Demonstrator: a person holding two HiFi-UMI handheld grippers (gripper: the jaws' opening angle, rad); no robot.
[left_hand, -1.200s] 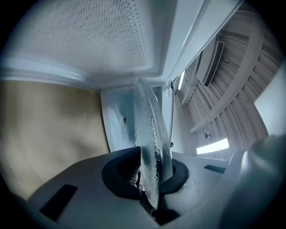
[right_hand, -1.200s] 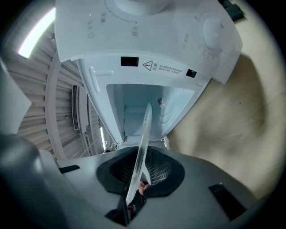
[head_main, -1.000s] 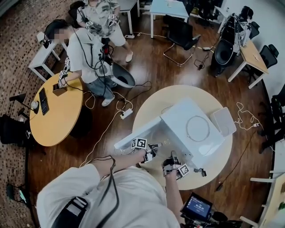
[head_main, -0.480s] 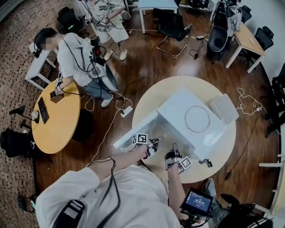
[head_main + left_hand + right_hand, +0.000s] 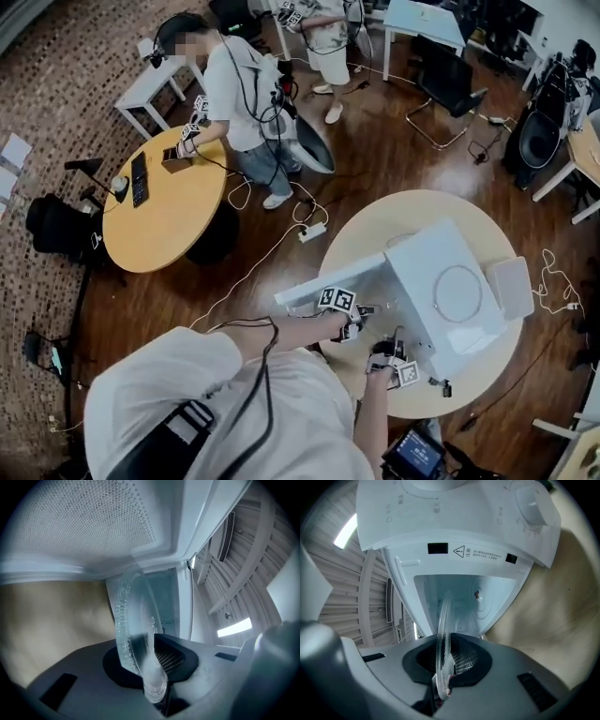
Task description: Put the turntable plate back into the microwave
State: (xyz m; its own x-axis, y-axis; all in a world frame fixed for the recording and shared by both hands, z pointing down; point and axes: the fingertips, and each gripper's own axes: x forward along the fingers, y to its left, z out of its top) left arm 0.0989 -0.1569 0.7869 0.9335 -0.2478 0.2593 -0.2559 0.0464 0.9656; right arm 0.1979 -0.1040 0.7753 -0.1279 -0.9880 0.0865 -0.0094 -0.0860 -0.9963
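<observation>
Two grippers are held side by side, nearly level: left gripper and right gripper are each clamped on the rim of the turntable plate, at the open microwave mouth, over the near edge of the table.

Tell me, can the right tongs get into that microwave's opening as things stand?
Probably yes. The door stands open and the microwave cavity lies straight ahead of the right tongs, nothing between; they are shut on the glass turntable plate.
</observation>
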